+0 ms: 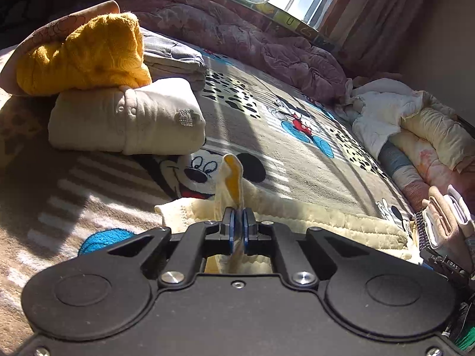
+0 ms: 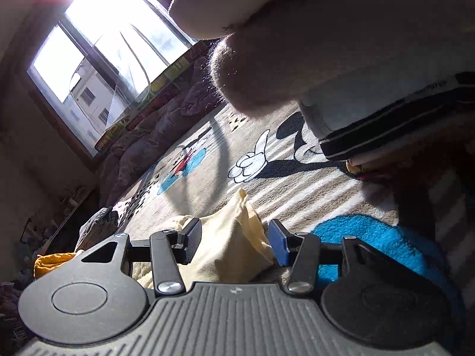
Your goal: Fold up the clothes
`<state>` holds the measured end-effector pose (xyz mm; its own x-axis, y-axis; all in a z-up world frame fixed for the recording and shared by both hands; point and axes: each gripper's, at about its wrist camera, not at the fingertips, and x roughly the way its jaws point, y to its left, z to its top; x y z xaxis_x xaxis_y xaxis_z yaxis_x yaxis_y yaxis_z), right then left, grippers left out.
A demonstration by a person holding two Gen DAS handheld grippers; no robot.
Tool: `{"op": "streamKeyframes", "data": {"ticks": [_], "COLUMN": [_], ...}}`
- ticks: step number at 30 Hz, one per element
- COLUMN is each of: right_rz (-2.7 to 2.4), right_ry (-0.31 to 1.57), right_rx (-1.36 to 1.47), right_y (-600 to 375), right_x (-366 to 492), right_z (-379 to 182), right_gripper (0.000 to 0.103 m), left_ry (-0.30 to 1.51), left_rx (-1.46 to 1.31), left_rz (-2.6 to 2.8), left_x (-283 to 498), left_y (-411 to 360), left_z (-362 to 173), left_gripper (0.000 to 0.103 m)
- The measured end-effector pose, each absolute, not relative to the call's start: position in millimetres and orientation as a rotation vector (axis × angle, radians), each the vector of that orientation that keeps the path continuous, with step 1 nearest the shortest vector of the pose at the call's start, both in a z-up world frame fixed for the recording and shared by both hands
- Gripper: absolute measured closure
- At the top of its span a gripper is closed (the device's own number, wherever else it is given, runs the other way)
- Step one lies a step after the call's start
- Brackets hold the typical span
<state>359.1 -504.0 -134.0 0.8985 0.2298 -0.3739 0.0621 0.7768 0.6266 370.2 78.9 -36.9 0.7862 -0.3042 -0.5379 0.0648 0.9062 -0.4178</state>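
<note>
Off to my left, a folded cream garment (image 1: 127, 118) with a yellow towel (image 1: 86, 55) on top: part of the pile looks done. My left claw (image 1: 237, 225) is clenched on a raised edge of the pale yellow garment (image 1: 297, 216), which lies on the Mickey blanket (image 1: 297, 154) just ahead of me, long axis running rightward toward my other hand. My right claw (image 2: 234, 237) is spread, jaws straddling a bunched peak of it, not yet pinched. Folding this piece remains, I judge.
</note>
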Motion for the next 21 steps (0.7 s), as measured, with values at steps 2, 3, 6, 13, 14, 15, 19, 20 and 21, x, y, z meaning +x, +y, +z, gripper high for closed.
{"op": "streamKeyframes", "data": {"ticks": [2,3,6,13,14,15,19,20,21], "right_rz": [0.105,0.087,0.046,-0.034,-0.041,-0.047,-0.081,-0.094,-0.113], "right_ry": [0.473,0.472,0.418,0.476,0.476,0.476,0.47,0.474,0.479], "right_rx": [0.633,0.622,0.592,0.585,0.579,0.576,0.594,0.613,0.633], "right_y": [-498,-496,-491,-493,-493,-492,-496,-500,-503], "right_x": [361,360,352,359,359,359,358,358,358], "right_z": [-133,-131,-121,-127,-127,-128,-130,-133,-136], "right_gripper": [0.072,0.095,0.095,0.094,0.094,0.094,0.095,0.095,0.095], "left_ry": [0.636,0.634,0.621,0.645,0.645,0.644,0.693,0.724,0.756], "left_rx": [-0.402,-0.406,-0.464,-0.613,-0.636,-0.661,-0.722,-0.733,-0.743], "left_rz": [-0.209,-0.211,-0.236,-0.24,-0.239,-0.244,-0.204,-0.171,-0.138], "left_x": [369,369,367,365,364,364,367,370,373], "left_y": [79,79,83,98,101,102,109,113,117], "left_z": [-36,-35,-29,-30,-29,-29,-47,-59,-71], "left_gripper": [0.1,0.1,0.1,0.1,0.1,0.1,0.1,0.1,0.1]}}
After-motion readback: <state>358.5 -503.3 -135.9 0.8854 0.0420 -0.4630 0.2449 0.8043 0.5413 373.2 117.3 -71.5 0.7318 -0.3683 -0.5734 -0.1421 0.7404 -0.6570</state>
